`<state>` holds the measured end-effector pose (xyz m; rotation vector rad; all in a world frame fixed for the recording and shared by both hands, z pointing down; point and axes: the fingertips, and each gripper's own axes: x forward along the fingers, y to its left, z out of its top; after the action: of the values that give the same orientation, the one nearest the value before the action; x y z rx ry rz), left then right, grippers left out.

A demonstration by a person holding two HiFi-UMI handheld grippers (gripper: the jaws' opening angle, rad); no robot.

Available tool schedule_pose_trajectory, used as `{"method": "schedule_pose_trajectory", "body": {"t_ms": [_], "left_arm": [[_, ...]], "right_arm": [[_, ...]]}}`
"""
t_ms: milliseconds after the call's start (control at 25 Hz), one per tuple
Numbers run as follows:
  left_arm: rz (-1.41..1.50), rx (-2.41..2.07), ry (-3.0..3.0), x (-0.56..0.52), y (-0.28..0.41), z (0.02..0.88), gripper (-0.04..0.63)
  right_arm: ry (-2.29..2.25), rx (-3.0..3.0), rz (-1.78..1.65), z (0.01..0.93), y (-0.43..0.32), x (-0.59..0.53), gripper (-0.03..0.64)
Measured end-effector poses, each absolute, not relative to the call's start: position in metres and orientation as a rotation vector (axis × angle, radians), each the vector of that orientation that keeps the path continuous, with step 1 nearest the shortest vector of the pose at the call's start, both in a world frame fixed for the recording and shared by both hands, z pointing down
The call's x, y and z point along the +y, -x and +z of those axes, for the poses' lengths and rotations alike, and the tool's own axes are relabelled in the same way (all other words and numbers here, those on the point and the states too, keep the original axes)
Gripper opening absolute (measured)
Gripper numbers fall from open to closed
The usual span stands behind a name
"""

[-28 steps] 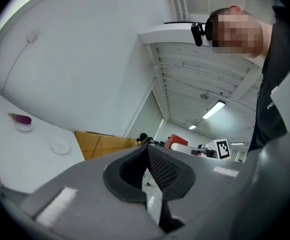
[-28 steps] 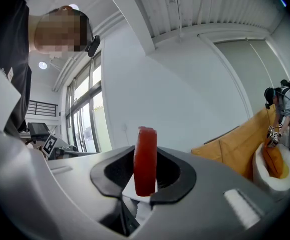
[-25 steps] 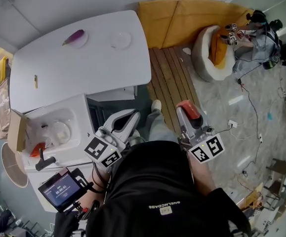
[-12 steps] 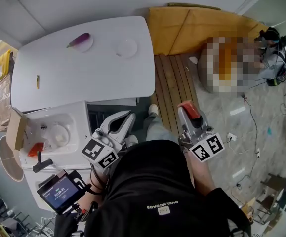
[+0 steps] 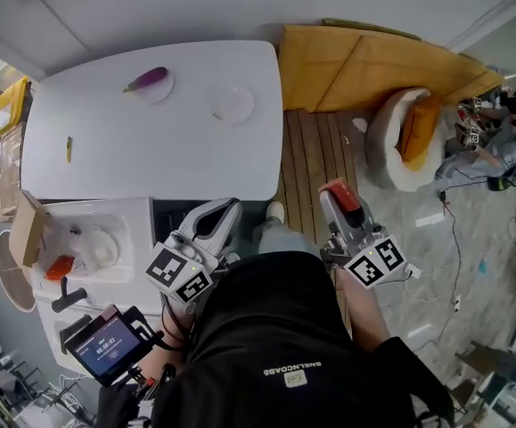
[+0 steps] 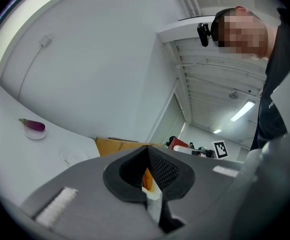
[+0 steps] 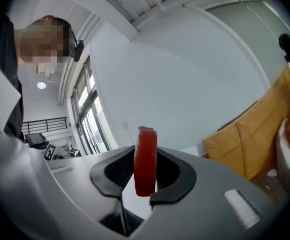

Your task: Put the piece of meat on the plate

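Between the right gripper's (image 7: 145, 181) jaws sits the flat red piece of meat (image 7: 146, 154), pinched edge-on. The left gripper (image 5: 225, 210) is pressed together, empty. The clear round plate (image 5: 233, 103) waits far across the white table (image 5: 151, 163): best to carry level and release low.

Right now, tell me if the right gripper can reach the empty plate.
Probably not: the right gripper, shut on the piece of meat, is well short of the empty plate on the white table; nothing blocks the path.

Now nearer the white table (image 5: 151, 150): left hand-held gripper (image 5: 232, 206) and right hand-held gripper (image 5: 335, 192) with piece of meat (image 5: 345, 198).
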<state>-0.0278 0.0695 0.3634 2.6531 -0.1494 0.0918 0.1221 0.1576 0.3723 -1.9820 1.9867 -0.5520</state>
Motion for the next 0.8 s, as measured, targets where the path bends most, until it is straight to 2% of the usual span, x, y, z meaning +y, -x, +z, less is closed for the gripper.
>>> {"method": "schedule_pose_trajectory", "body": {"t_ms": [800], "left_arm": [[0.096, -0.530, -2.561, 0.031, -0.048, 0.370, 0.020]], "right_arm": [[1.666, 2.197, -0.984, 0.422, -0.223, 0.073, 0.095]]}}
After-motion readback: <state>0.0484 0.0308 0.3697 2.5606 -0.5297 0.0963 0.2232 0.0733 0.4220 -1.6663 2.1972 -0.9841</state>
